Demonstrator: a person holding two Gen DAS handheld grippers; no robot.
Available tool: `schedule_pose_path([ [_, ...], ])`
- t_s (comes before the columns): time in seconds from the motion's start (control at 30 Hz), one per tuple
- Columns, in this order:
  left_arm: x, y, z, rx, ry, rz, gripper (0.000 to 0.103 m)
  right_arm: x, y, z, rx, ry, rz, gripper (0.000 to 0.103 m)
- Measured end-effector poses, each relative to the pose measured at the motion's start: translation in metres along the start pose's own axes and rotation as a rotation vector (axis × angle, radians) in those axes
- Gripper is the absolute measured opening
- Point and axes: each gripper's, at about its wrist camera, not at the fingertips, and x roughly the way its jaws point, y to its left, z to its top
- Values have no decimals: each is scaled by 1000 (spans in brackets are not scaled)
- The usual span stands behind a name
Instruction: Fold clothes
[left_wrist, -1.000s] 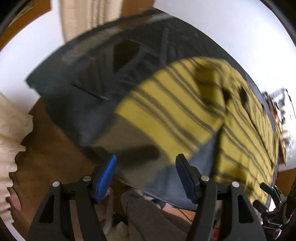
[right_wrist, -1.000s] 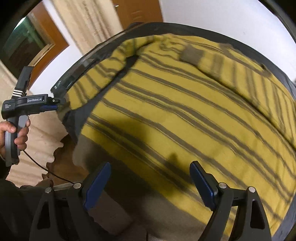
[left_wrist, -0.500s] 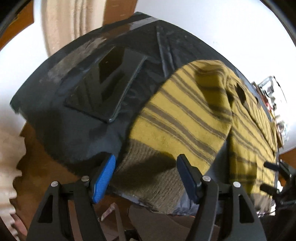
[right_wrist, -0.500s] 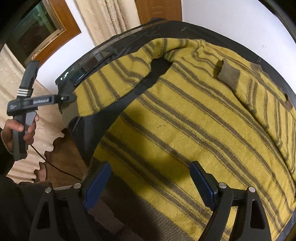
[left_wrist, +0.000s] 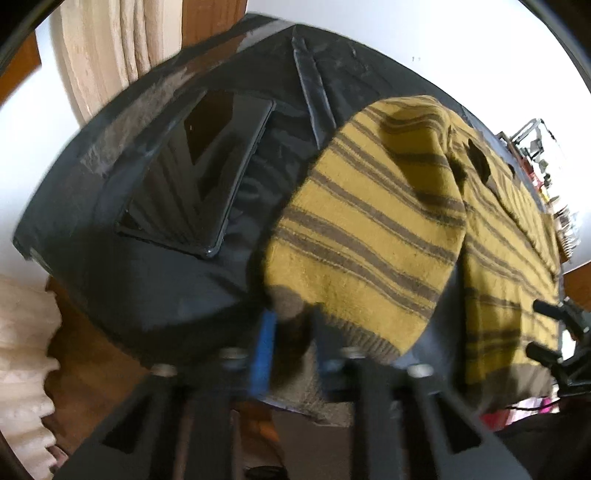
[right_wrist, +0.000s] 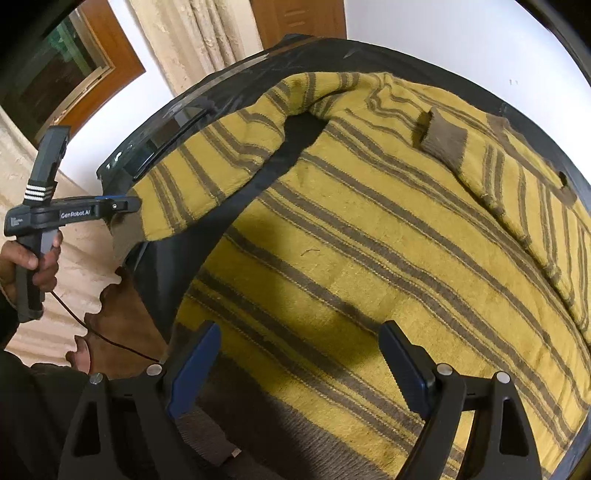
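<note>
Mustard-yellow knit with brown stripes covers most of the black tabletop (right_wrist: 236, 85): a sweater (right_wrist: 369, 236) lies spread flat, its brown ribbed hem at the near edge. 1 sleeve (left_wrist: 369, 221) reaches out to the near left corner, where its brown cuff (left_wrist: 288, 301) hangs over the tabletop's edge. The other sleeve (right_wrist: 491, 173) is folded across the body of the sweater, its brown cuff (right_wrist: 443, 142) lying on the chest.

The left tongs (left_wrist: 290, 332) have just been closing, and in the left wrist view the cuff of the outstretched sleeve sits between the 2 blue pads (left_wrist: 264, 343), bunched up there; the tongs are clenched on it. That part of the view is blurred. In the right wrist view the same tongs show from the side at the corner of the tabletop, held by a hand (right_wrist: 33, 262) on the grip, with a thin black cable (right_wrist: 110, 343) trailing down from it.

The right tongs (right_wrist: 299, 363) stand spread wide above the hem, near the sweater's lower left corner, with nothing gripped; the blue pads (right_wrist: 194, 369) are apart and clear of the cloth.

A dark glossy flat panel (left_wrist: 195, 177) lies on the tabletop just left of the outstretched sleeve. Beige curtains (right_wrist: 192, 40) and a wooden door (right_wrist: 295, 18) stand against the white wall behind.
</note>
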Motion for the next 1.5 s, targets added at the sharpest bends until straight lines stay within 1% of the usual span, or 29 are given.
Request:
schedule_pose_path([
  [0.03, 1, 2, 2, -12, 10, -15, 15, 0, -1, -1, 9, -2, 1, 89],
  [0.1, -1, 1, 2, 0, 11, -17, 13, 0, -3, -1, 22, -5, 3, 89],
  [0.23, -12, -2, 7, -17, -8, -78, 13, 0, -5, -1, 34, -13, 4, 89],
  [0.4, -32, -6, 19, -80, -49, -206, 12, -6, 0, 5, 22, -55, 23, 89],
  [0.53, -40, -18, 26, -109, -62, -305, 12, -13, 10, 15, -7, -98, 86, 89],
  [0.63, -35, -33, 34, -95, -57, -333, 12, -20, 21, 24, -49, -139, 148, 89],
  [0.73, -32, -48, 36, -72, -43, -352, 12, -26, 41, 34, -121, -167, 186, 89],
  [0.87, -29, -64, 43, -45, -29, -370, 12, -26, 71, 49, -213, -187, 242, 89],
  [0.93, -29, -68, 45, -62, -20, -391, 12, -22, 85, 57, -244, -188, 261, 89],
  [1.0, -29, -71, 48, -79, -14, -408, 12, -14, 95, 63, -257, -180, 266, 89],
  [1.1, -31, -74, 50, -84, -15, -421, 12, -1, 102, 71, -255, -174, 226, 89],
  [1.2, -32, -76, 52, -85, -12, -439, 12, 6, 98, 80, -207, -171, 221, 89],
  [1.23, -31, -76, 52, -89, -7, -446, 12, 7, 95, 83, -194, -167, 230, 89],
  [1.3, -28, -75, 54, -100, 0, -456, 12, 9, 95, 90, -188, -155, 244, 79],
  [1.37, -27, -74, 55, -109, 4, -459, 12, 12, 95, 93, -191, -140, 228, 38],
  [1.43, -25, -72, 56, -114, 5, -462, 12, 16, 95, 95, -194, -124, 206, 29],
  [1.47, -24, -71, 57, -117, 6, -466, 12, 17, 95, 94, -194, -121, 198, 26],
  [1.5, -24, -70, 58, -120, 5, -466, 13, 18, 94, 94, -194, -118, 191, 25],
])
